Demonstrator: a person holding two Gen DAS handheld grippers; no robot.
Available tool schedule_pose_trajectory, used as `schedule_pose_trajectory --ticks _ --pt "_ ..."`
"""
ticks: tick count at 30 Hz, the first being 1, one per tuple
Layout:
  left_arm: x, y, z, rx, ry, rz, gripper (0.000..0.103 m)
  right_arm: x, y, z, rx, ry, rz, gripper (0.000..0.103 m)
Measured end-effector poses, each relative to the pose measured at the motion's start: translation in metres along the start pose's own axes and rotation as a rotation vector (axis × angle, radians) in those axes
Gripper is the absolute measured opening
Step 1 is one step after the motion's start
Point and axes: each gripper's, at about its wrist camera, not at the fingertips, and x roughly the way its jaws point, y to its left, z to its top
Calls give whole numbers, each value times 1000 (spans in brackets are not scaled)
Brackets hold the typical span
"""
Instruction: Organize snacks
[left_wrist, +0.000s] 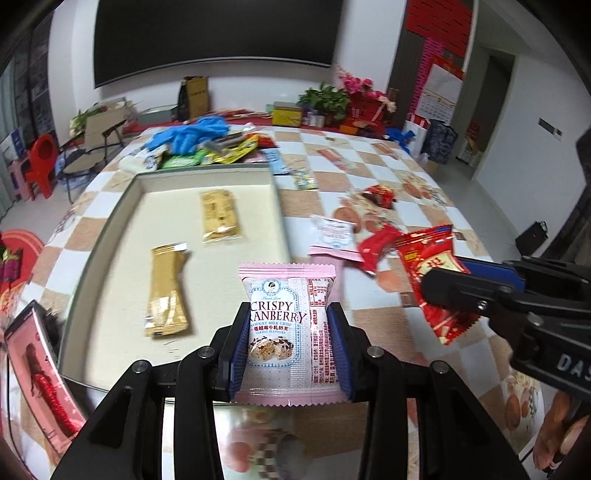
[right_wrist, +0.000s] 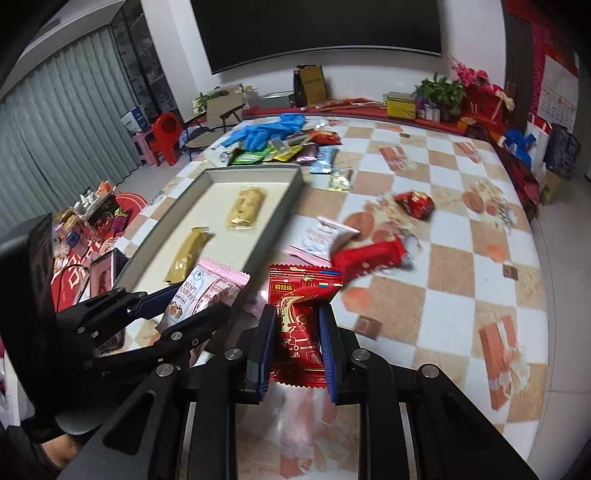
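My left gripper (left_wrist: 288, 314) is shut on a pink "Crispy Cranberry" packet (left_wrist: 286, 332), held above the table just right of the shallow grey tray (left_wrist: 110, 225). It also shows in the right wrist view (right_wrist: 199, 295). My right gripper (right_wrist: 297, 314) is shut on a red snack packet (right_wrist: 299, 317), which shows at the right of the left wrist view (left_wrist: 432, 273). The tray holds a gold bar packet (left_wrist: 166, 288) and a yellow biscuit packet (left_wrist: 219, 216).
Loose snacks lie on the checkered cloth: a red bar (right_wrist: 369, 256), a white-pink packet (right_wrist: 321, 234), a crumpled red wrapper (right_wrist: 413, 203). A pile of packets and blue gloves (right_wrist: 269, 131) sits beyond the tray. A phone (left_wrist: 40, 373) lies left of the tray.
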Motion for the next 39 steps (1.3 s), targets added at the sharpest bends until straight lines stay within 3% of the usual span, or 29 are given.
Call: schedule_pose_trajectory --ticks 13,31,33,34,35,39 --pt "13 47 8 -61 23 105 43 34 41 35 -48 -7 48 24" --pt "24 66 13 -109 60 96 43 51 46 50 -76 19 33 25" --pt "24 65 14 -105 57 93 43 46 36 40 -78 19 -26 49" --pt "25 63 15 -105 57 88 43 42 29 35 -71 0 -72 91" --pt "27 61 15 -104 59 85 43 36 16 25 -49 -25 -130 103" --pt "32 51 16 -87 68 76 43 49 -35 -1 103 73 -140 103"
